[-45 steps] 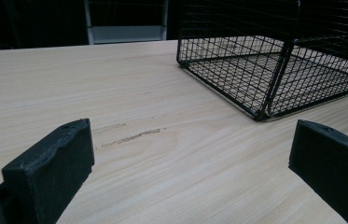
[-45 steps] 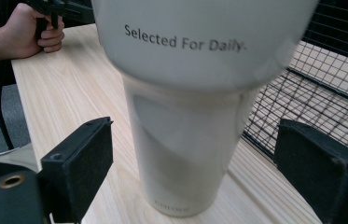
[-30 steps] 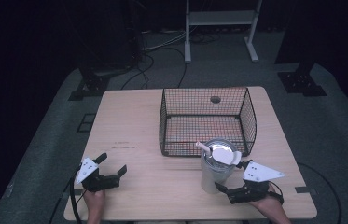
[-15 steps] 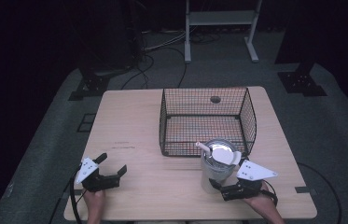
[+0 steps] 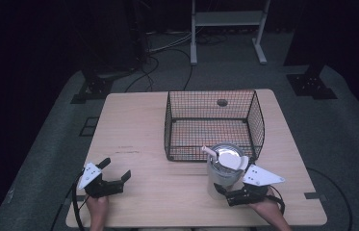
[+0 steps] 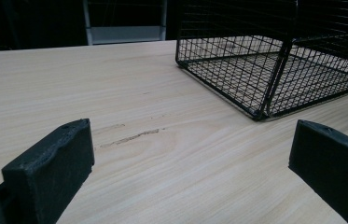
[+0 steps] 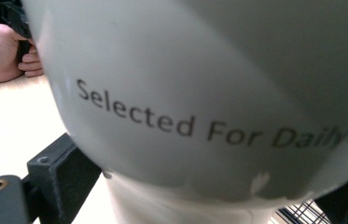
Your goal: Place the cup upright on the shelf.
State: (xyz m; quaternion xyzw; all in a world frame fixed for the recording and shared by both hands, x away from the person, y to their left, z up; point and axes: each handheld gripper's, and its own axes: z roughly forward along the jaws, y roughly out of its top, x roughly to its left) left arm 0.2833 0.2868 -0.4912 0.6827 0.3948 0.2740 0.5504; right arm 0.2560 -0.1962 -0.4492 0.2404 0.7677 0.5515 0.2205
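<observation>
Cup (image 5: 223, 169) stands upright on the table (image 5: 167, 192), near the front edge on the right, just in front of the wire basket (image 5: 214, 124). Its long axis is vertical: lid on top, with a straw or spout poking up and to the left.

Right gripper (image 5: 231, 193) is at the cup's base, on the near side. In the right gripper view the cup wall (image 7: 199, 102) sits between the two jaws, left jaw beside it and right jaw at the frame edge. The printing "Selected For Daily" is in full close-up. Whether the jaws are squeezing the cup or just bracketing it, I can't tell; contact on either side isn't clear.

Left gripper (image 5: 115, 179) is well apart at the front left, resting low over bare table. Its jaws are spread wide with nothing between them. Its own view looks across the wood toward the basket corner (image 6: 262, 112).

Key relation: the basket lies directly behind the cup, away from the person, and its front wall is nearly touching the cup. My read is that the cup goes into the basket. If so, the right hand has to lift first to clear the front rim, then move forward. The cup is tall, so a low grip risks tipping. The left hand is too far off to help.
</observation>
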